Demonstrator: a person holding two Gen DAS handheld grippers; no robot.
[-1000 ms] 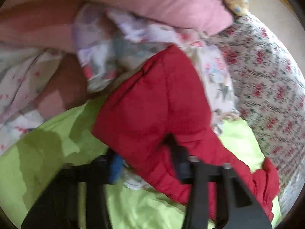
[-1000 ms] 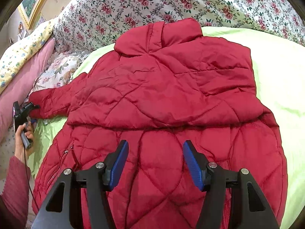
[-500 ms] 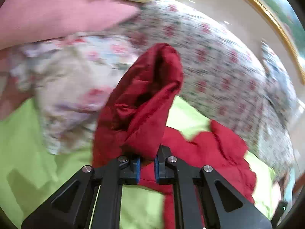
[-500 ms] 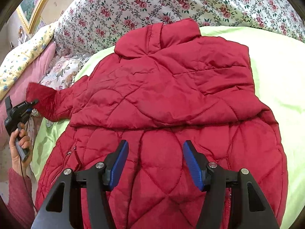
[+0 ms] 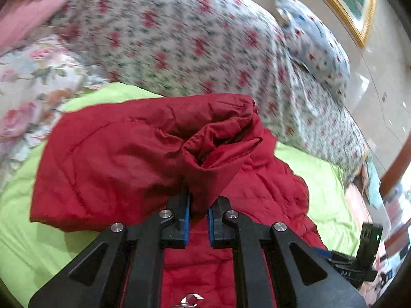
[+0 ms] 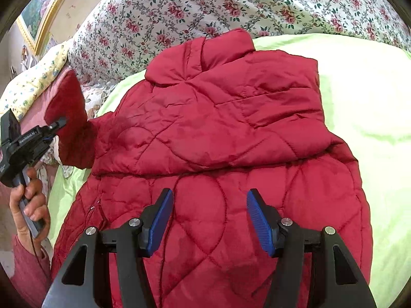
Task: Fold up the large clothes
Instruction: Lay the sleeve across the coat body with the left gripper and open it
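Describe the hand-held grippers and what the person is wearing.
Both hand-held grippers, left and right, are black angular linkages with silver pivot bolts and blue ribbed pads. The left unit's body carries white lettering, with a thin dark cable trailing from its handle. The sleeve is dark red.

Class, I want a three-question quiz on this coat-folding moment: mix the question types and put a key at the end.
1. True or false: the left hand-held gripper is shut on the red coat's sleeve.
2. The right hand-held gripper is: A) clamped on the collar, B) open above the coat's lower back, C) holding a pillow.
3. What does the red coat lie on?

Key
1. True; the cuff end is pinched between its pads and lifted.
2. B.
3. A light green bedcover, with a floral quilt heaped behind it.
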